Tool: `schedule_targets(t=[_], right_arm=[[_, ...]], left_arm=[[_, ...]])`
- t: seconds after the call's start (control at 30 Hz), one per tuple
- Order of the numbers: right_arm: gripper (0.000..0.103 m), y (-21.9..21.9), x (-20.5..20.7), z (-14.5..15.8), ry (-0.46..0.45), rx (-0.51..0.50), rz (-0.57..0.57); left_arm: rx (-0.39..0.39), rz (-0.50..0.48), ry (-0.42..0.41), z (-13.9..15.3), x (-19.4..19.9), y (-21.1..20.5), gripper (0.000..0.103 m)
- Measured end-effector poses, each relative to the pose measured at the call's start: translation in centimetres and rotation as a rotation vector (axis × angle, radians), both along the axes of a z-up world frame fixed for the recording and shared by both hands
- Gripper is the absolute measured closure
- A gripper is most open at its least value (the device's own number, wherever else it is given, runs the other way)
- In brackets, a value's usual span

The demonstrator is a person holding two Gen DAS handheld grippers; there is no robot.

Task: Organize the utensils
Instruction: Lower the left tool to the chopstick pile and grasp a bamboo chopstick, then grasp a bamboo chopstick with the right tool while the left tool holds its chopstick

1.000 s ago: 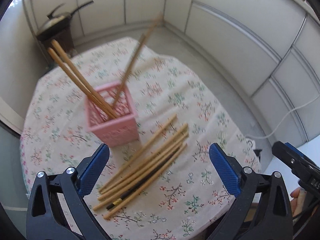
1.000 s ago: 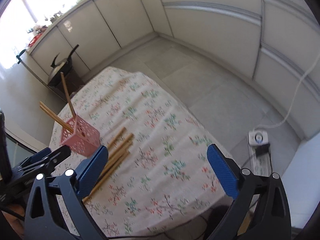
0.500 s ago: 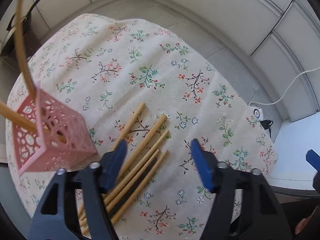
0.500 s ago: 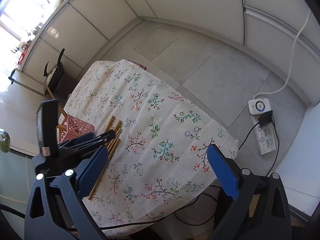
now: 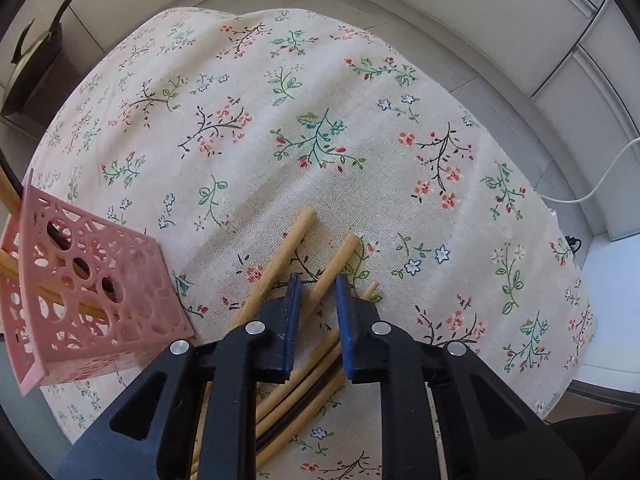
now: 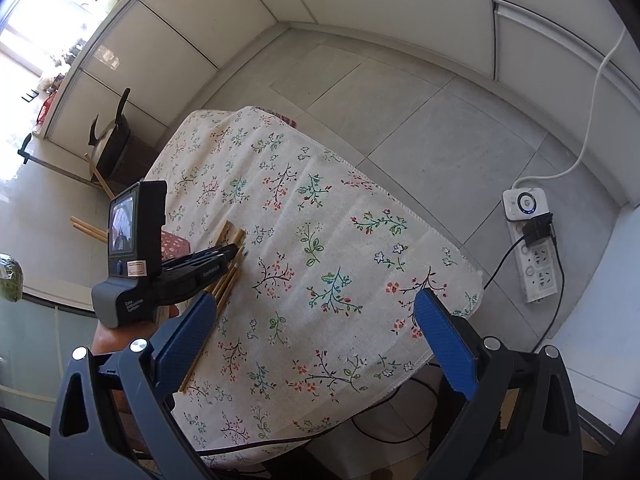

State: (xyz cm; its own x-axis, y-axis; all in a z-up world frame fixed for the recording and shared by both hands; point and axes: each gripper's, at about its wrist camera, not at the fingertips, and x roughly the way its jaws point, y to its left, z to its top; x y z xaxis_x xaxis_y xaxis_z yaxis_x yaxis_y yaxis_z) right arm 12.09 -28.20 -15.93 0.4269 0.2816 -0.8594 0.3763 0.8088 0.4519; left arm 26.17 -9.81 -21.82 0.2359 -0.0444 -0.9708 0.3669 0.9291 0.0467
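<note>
Several wooden chopsticks (image 5: 280, 258) lie in a bundle on the floral tablecloth (image 5: 320, 140), with one dark chopstick among them. My left gripper (image 5: 317, 286) is low over the bundle, its blue pads closed to a narrow gap around one wooden chopstick (image 5: 338, 258). The pink perforated holder (image 5: 80, 292) stands to the left with chopsticks in it. In the right wrist view the left gripper (image 6: 234, 252) sits over the bundle (image 6: 228, 276). My right gripper (image 6: 316, 320) is open and empty, high above the table's near edge.
A dark wok (image 5: 36, 60) stands on a stand beyond the table's far left. A power strip (image 6: 532, 240) with a white cable lies on the tiled floor at the right. White cabinet walls surround the room.
My left gripper has dropped onto the chopstick bundle and its jaws have narrowed from wide open to a small gap around one chopstick. The right gripper has stayed open, high above the table.
</note>
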Motion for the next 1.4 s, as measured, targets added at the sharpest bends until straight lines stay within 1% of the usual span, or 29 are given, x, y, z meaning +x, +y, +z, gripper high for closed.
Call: schedule_targets(t=[0.1, 0.2, 0.27, 0.3, 0.43, 0.47, 0.57, 0.63, 0.67, 0.7, 0.73, 0.8, 0.9, 0.97, 1.1, 1.23, 1.3, 1.33, 1.37, 1.4], right_arm=[[0.007, 0.0, 0.1, -0.3, 0.011, -0.003, -0.002], [0.007, 0.2, 0.3, -0.6, 0.022, 0.002, 0.002], [0.007, 0.3, 0.4, -0.9, 0.032, 0.010, 0.005], [0.007, 0.5, 0.4, -1.0, 0.038, 0.014, 0.005], [0.007, 1.4, 0.7, -1.9, 0.065, 0.047, 0.010], [0.007, 1.8, 0.9, -2.1, 0.072, 0.055, 0.011], [0.007, 3.3, 1.8, -3.0, 0.096, 0.105, 0.027], [0.009, 4.3, 2.7, -3.9, 0.122, 0.159, 0.024], [0.010, 4.7, 3.0, -4.3, 0.133, 0.184, 0.021], [0.015, 5.2, 3.6, -4.8, 0.150, 0.210, 0.017], [0.021, 5.6, 4.0, -5.2, 0.162, 0.230, 0.011], [0.031, 6.5, 5.3, -6.2, 0.190, 0.266, -0.003], [0.045, 7.7, 7.1, -7.4, 0.217, 0.258, -0.018], [0.050, 8.4, 7.9, -8.1, 0.240, 0.252, -0.027], [0.062, 10.0, 9.4, -8.9, 0.262, 0.185, -0.030], [0.063, 11.0, 10.8, -10.1, 0.289, 0.151, -0.041], [0.063, 11.3, 11.5, -9.8, 0.278, 0.111, -0.033], [0.065, 11.7, 11.8, -9.8, 0.278, 0.082, -0.028], [0.068, 12.0, 12.1, -9.7, 0.278, 0.055, -0.031], [0.082, 12.1, 12.2, -9.7, 0.282, 0.016, -0.033]], left_arm=[[-0.036, 0.021, 0.009, 0.2, -0.2, 0.5, 0.088], [-0.062, 0.025, -0.017, 0.7, -1.4, 0.6, 0.097], [-0.097, 0.027, -0.044, 1.8, -2.0, 0.8, 0.097], [-0.096, 0.018, -0.081, 3.0, -2.6, 0.9, 0.097], [-0.150, 0.001, -0.167, 7.3, -5.0, 2.4, 0.097], [-0.160, 0.000, -0.183, 8.0, -5.7, 2.6, 0.097], [-0.190, 0.001, -0.235, 10.6, -8.2, 4.3, 0.097], [-0.208, 0.003, -0.274, 12.2, -9.7, 5.6, 0.097], [-0.214, 0.005, -0.288, 12.9, -10.2, 5.7, 0.097], [-0.226, 0.009, -0.307, 13.8, -11.0, 6.4, 0.097], [-0.240, 0.012, -0.320, 14.6, -11.8, 7.0, 0.097], [-0.260, 0.013, -0.339, 15.5, -13.7, 8.4, 0.097], [-0.271, 0.011, -0.365, 16.4, -15.8, 9.8, 0.097], [-0.276, 0.007, -0.381, 17.0, -17.0, 10.5, 0.097], [-0.305, 0.005, -0.410, 18.0, -17.9, 11.4, 0.097], [-0.321, 0.007, -0.410, 18.3, -18.0, 12.3, 0.097], [-0.330, 0.012, -0.411, 18.3, -17.9, 12.6, 0.097], [-0.332, 0.014, -0.410, 18.3, -18.0, 12.7, 0.097], [-0.333, 0.017, -0.410, 18.4, -17.9, 12.8, 0.097], [-0.335, 0.021, -0.409, 18.4, -17.9, 12.9, 0.097]])
